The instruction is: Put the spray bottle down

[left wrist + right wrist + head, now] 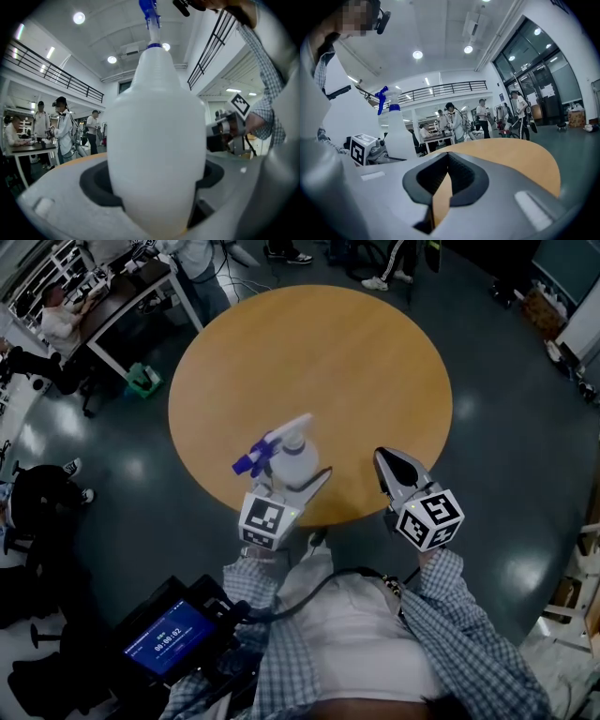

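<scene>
A white translucent spray bottle [292, 458] with a blue trigger head stands upright over the near edge of the round wooden table [328, 352]. My left gripper [298, 480] is shut on the bottle's body. In the left gripper view the bottle [154, 136] fills the middle, squeezed between the dark pads [96, 185]; its base is hidden, so I cannot tell whether it touches the table. My right gripper [386, 459] hovers to the right of the bottle, shut with nothing in it. The right gripper view shows the right gripper [447, 158] closed and the bottle [397, 133] off to the left.
The tabletop [511, 157] carries nothing else. Dark floor surrounds it. A desk with a seated person [58, 315] stands at the far left, and several people stand beyond the table [483, 117]. A device with a blue screen [169, 636] hangs at my waist.
</scene>
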The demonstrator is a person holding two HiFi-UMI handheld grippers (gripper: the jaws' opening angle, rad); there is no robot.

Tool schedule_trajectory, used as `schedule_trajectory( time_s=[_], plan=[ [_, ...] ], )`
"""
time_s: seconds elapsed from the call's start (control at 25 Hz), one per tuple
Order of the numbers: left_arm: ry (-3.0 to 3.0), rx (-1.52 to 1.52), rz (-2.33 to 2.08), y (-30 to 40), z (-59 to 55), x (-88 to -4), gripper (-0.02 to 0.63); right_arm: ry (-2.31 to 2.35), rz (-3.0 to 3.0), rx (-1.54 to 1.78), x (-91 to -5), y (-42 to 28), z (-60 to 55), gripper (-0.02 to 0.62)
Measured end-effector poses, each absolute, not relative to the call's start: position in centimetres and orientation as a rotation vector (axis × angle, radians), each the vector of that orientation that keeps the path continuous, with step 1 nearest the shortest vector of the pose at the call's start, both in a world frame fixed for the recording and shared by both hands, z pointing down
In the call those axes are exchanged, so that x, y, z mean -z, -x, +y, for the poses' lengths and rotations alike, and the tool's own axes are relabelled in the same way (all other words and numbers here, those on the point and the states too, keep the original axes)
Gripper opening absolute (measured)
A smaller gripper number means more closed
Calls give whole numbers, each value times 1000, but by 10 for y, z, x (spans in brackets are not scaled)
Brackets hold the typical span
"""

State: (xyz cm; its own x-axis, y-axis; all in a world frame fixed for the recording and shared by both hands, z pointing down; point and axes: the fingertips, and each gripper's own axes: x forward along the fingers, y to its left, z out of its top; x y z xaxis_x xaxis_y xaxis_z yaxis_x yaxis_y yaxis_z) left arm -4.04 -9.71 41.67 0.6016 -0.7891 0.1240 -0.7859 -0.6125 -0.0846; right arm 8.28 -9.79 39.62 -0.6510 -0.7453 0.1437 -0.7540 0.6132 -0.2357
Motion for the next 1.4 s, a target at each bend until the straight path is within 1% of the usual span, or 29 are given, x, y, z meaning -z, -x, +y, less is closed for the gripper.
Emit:
schedule_trajectory(
  time_s=[0.28, 0.64, 1.08, 1.4],
  plan=[
    [2819, 239, 1313, 61, -142, -420, 422, -1313, -2745, -480, -409, -58, -129, 3],
    [2819, 218, 1254, 52, -193, -431, 422, -1250, -2692, -568, -429, -54, -146, 3],
    [2902, 49, 1376, 67, -267, -476, 422, -1262, -2601, -642, -467, -66, -169, 3],
    [2868, 231, 1362, 59, -289, -513, 422, -1282, -2574, -693, -477, -83, -177, 3]
  ],
)
